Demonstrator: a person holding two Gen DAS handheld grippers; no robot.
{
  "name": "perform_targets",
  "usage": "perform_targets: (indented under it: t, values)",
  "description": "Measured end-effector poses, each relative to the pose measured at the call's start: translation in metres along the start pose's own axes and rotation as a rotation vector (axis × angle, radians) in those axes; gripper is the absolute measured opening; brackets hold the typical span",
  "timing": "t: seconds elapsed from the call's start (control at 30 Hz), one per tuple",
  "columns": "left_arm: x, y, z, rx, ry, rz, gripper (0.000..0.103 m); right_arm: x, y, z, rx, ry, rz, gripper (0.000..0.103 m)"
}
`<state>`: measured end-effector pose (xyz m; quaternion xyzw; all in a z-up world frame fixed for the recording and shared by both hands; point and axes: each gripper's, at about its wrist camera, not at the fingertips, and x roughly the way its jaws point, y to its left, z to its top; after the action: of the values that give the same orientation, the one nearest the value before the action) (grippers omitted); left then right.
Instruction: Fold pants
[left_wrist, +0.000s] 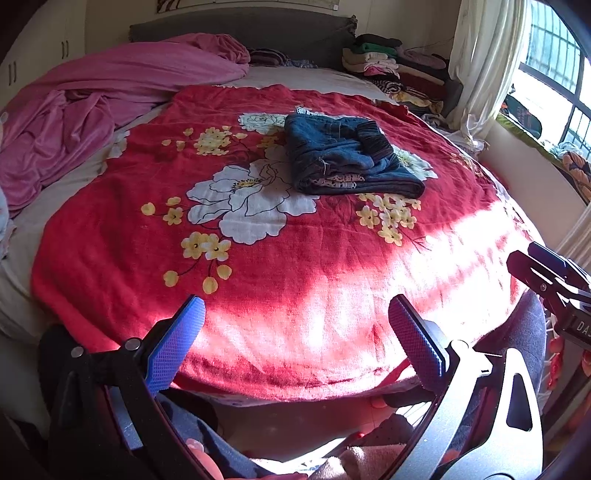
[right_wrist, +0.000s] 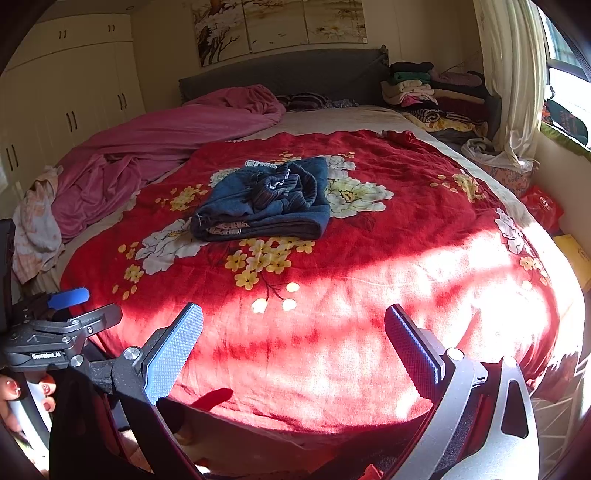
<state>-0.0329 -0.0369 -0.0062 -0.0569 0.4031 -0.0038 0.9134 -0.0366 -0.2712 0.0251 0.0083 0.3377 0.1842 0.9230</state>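
Sunlit at its near edge, our red blanket (left_wrist: 110, 236) covers the bed. Folded pants (left_wrist: 347, 155) lie mid-blanket on the white flowers, well apart from us. We hold our left gripper (left_wrist: 295, 343) and right gripper (right_wrist: 291, 350) spread wide, both empty, above the near edge.

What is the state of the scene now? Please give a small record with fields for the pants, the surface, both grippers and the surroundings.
pants: blue denim pants, folded into a compact bundle
surface: red floral blanket on the bed
left gripper: open, holding nothing, over the near blanket edge
right gripper: open, holding nothing, apart from the pants
surroundings: pink sheet bunched at the left; stack of folded clothes by the headboard
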Motion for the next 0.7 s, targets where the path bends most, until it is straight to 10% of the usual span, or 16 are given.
perform_targets:
  t: [0.6, 0.7]
  values:
    - [0.03, 0.053, 0.033, -0.132, 0.027, -0.033, 0.093, 0.038, -0.073, 0.02, 0.044, 0.045, -0.093, 0.098]
    - [0.051, 0.108, 0.075, -0.207, 0.004, 0.099, 0.093, 0.06, -0.116, 0.047, 0.068, 0.049, -0.165, 0.098]
